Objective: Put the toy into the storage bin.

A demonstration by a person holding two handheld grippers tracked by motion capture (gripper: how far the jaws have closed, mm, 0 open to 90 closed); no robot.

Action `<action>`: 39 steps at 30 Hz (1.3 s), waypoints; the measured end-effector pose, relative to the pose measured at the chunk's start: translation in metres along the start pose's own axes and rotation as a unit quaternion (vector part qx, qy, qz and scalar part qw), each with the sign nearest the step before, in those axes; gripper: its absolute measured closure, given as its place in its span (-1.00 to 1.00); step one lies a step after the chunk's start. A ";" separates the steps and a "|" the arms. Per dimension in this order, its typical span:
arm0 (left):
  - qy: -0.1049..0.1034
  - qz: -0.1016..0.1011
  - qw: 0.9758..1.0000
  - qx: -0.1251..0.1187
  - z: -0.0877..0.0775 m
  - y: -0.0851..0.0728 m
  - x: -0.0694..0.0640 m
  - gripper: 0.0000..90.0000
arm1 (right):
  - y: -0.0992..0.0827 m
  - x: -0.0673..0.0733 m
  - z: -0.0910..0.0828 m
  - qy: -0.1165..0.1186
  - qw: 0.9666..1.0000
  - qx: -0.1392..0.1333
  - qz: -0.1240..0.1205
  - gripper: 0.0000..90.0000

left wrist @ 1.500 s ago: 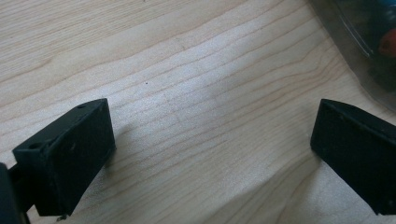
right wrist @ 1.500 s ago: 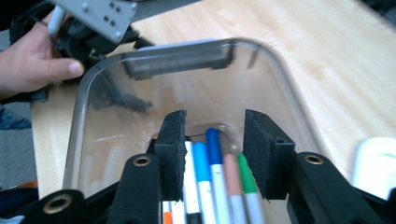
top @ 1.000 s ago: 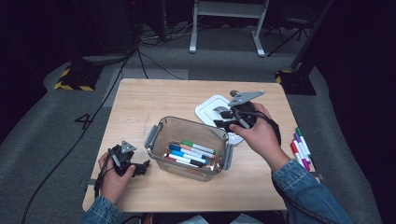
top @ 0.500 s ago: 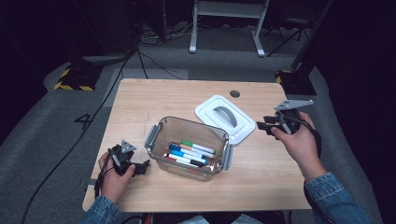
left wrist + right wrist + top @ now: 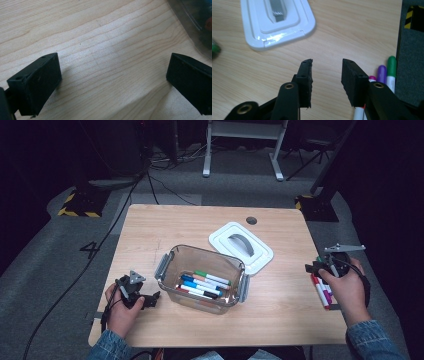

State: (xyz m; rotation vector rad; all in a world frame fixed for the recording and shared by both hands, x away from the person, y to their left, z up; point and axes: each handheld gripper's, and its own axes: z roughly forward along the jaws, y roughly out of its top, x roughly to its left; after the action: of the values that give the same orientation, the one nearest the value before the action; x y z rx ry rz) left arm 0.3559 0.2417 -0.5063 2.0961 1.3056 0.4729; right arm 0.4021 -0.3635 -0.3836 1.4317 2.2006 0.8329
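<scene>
Dark room, wooden desk (image 5: 165, 227). Right hand-held gripper (image 5: 325, 72) was part-open, empty, jaws just closing, above light, slick, stiff plastic markers (image 5: 320, 287) at right edge; grip mid-barrel. Left hand-held gripper (image 5: 112, 82) released.

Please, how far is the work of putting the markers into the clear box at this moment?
Done: several markers lie inside the clear box, and its white lid is set aside. In hand: the right gripper, jaws apart and closing with nothing between, is over the loose markers at the table edge. Left: moving those in, probably lidding.

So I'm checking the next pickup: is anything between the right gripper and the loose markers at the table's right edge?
Nothing visible. The right gripper, jaws closing with nothing between them, hangs just beside the loose markers; only bare table lies between.
</scene>
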 end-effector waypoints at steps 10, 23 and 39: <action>0.000 0.000 1.000 0.000 0.000 0.000 0.000 -1.00 | -0.032 -0.025 0.019 -0.032 0.998 0.039 0.035 0.42; 0.000 0.000 1.000 0.000 0.000 0.000 0.000 -1.00 | -0.059 -0.038 0.035 -0.044 0.994 0.074 0.062 0.45; 0.000 0.000 1.000 0.000 0.000 0.000 0.000 -1.00 | -0.071 -0.039 0.053 -0.036 0.992 0.091 0.077 0.50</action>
State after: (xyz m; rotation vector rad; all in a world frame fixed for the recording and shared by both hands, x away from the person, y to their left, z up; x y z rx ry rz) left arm 0.3558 0.2417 -0.5063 2.0965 1.3058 0.4727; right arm 0.4012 -0.4060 -0.4699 1.7078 2.1801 0.6311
